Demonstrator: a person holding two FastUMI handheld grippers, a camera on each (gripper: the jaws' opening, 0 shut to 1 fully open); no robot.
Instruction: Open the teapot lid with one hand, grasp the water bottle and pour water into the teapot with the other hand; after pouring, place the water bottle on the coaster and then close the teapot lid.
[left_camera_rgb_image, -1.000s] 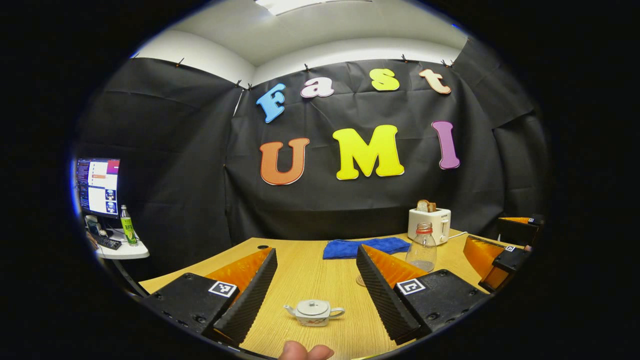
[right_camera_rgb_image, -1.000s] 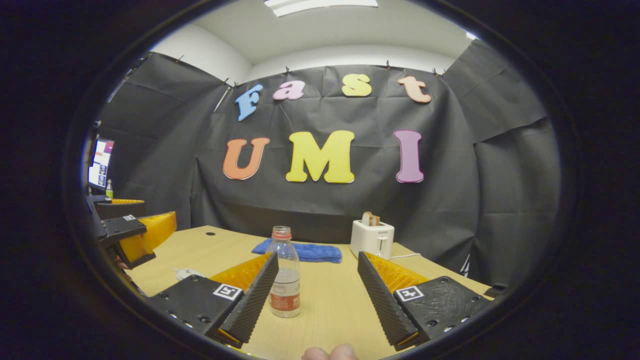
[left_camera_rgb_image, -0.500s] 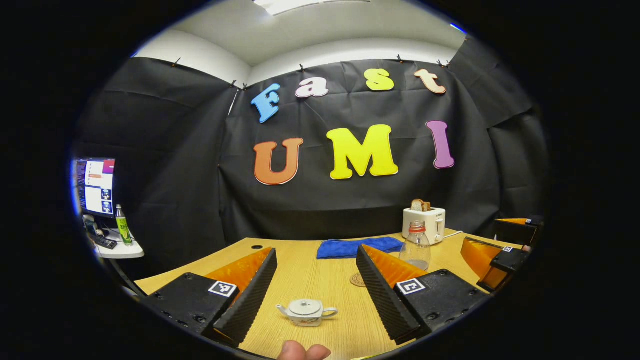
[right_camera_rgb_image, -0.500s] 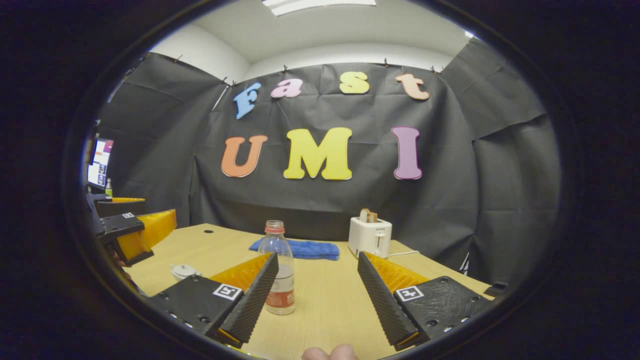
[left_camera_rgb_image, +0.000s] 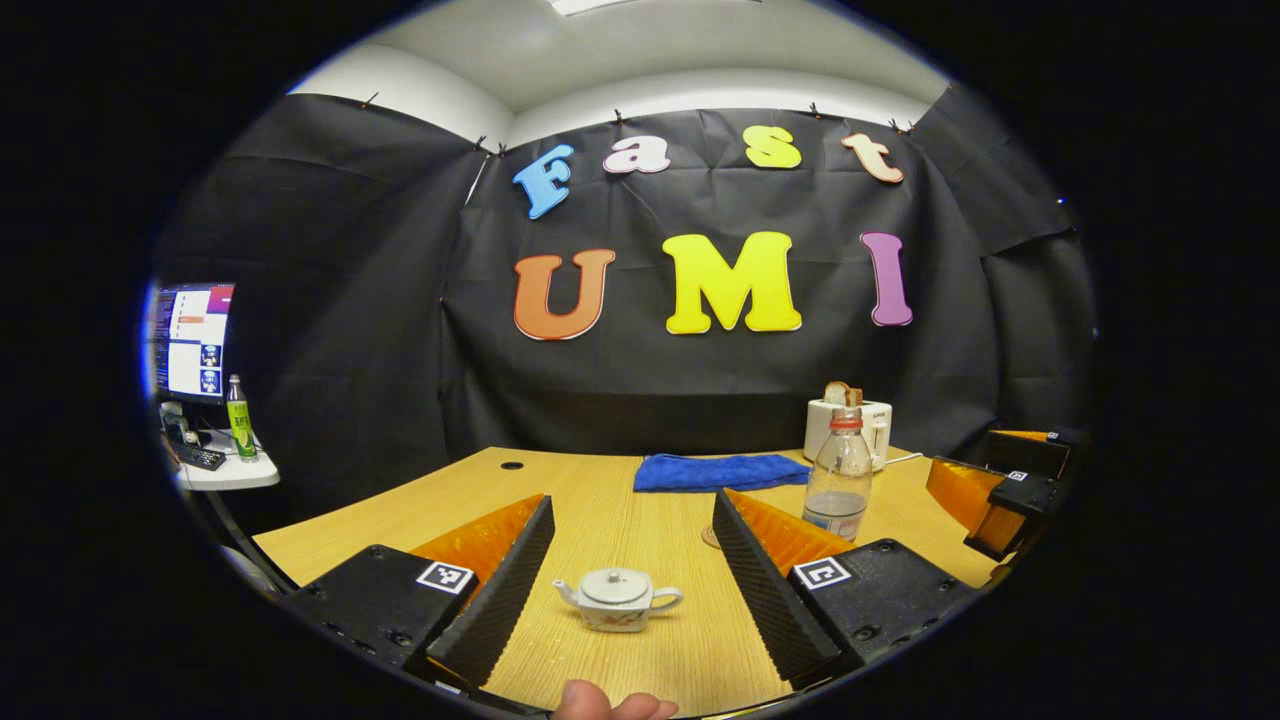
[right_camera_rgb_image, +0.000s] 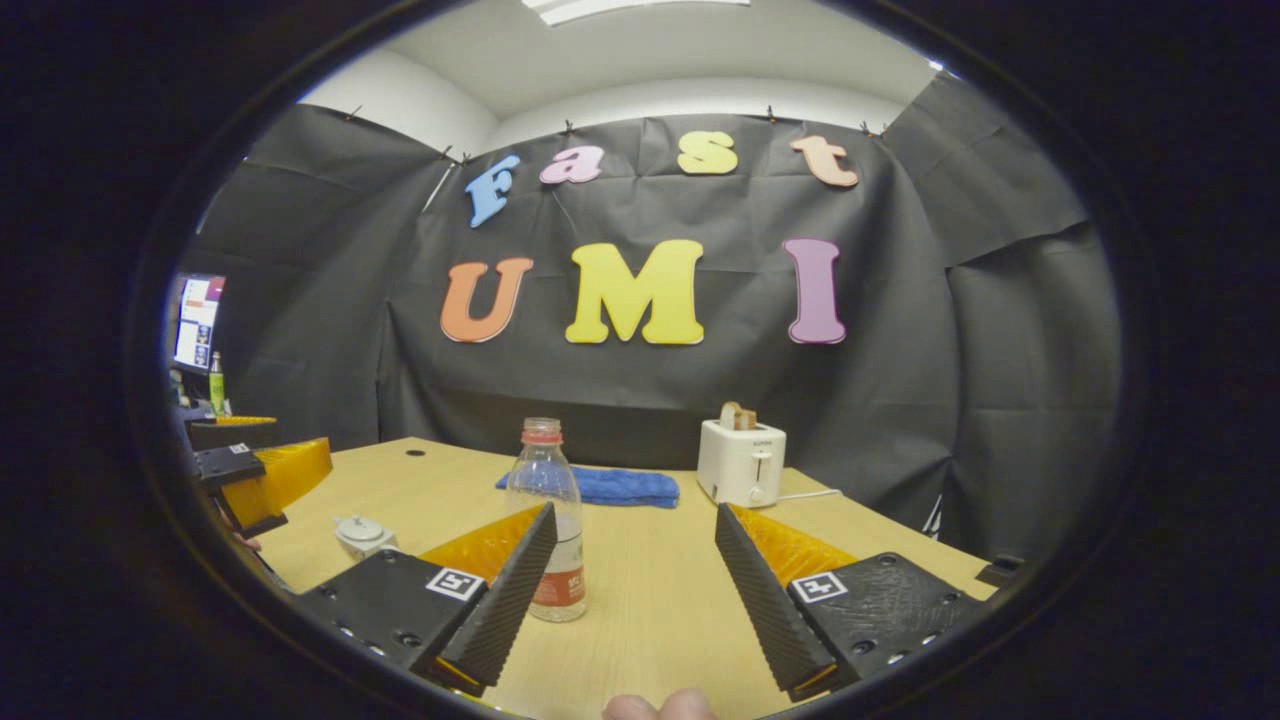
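Observation:
A small white teapot (left_camera_rgb_image: 617, 598) with its lid on stands on the wooden table (left_camera_rgb_image: 620, 520), framed between the fingers of my open left gripper (left_camera_rgb_image: 632, 498) but apart from them. A clear water bottle (left_camera_rgb_image: 840, 475) with a red neck ring stands upright farther right. A round coaster (left_camera_rgb_image: 708, 537) peeks out beside the finger. My right gripper (right_camera_rgb_image: 635, 510) is open, with the bottle (right_camera_rgb_image: 545, 500) just ahead of its left finger and untouched. The teapot (right_camera_rgb_image: 362, 535) sits to the left. The other gripper appears at each view's edge (left_camera_rgb_image: 985, 465) (right_camera_rgb_image: 262, 445).
A white toaster (left_camera_rgb_image: 848, 425) (right_camera_rgb_image: 741, 462) with bread stands at the table's far side, and a blue cloth (left_camera_rgb_image: 720, 470) (right_camera_rgb_image: 610, 485) lies beside it. A side desk with a monitor (left_camera_rgb_image: 190, 340) and a green bottle (left_camera_rgb_image: 237, 418) stands off to the left.
Both views have tipped slightly downward, so the teapot and bottle sit higher in frame. The bottle has drifted a little left in the right gripper view. Both grippers stay open.

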